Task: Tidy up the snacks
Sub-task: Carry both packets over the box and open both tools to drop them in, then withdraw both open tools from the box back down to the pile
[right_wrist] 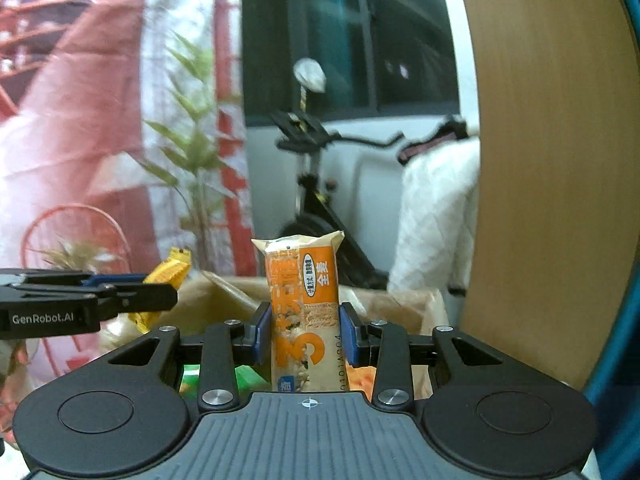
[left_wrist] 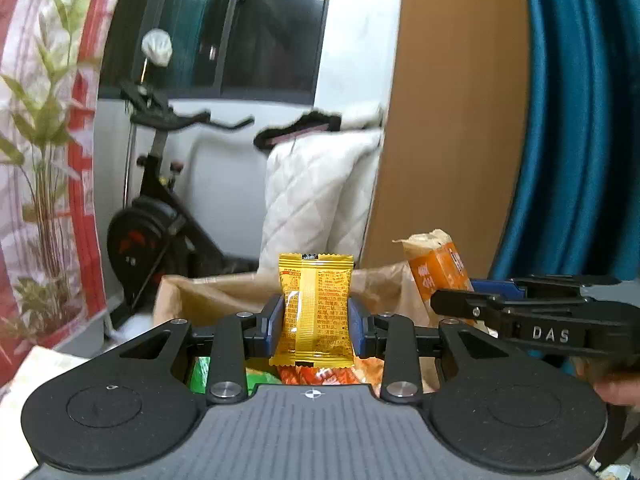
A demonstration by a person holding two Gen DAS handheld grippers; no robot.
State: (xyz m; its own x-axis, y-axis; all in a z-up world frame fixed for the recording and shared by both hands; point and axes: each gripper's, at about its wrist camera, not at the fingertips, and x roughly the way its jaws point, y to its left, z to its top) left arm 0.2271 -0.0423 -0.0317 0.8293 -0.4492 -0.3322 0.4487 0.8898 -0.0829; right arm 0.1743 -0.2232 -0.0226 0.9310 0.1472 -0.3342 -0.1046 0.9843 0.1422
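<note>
1. The yellow snack packet (left_wrist: 316, 308), crinkled and printed with red text, is pinched upright by the left gripper (left_wrist: 316, 326) above the brown paper bag (left_wrist: 224, 292).
2. The orange-and-cream snack bar (right_wrist: 306, 316) is clamped upright in the right gripper (right_wrist: 306, 338).

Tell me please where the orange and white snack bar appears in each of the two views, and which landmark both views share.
Left wrist view: the orange and white snack bar stands at the right, held by the right gripper.
Right wrist view: it is in the centre, upright between the blue pads.
Shared landmark: the exercise bike.
</note>
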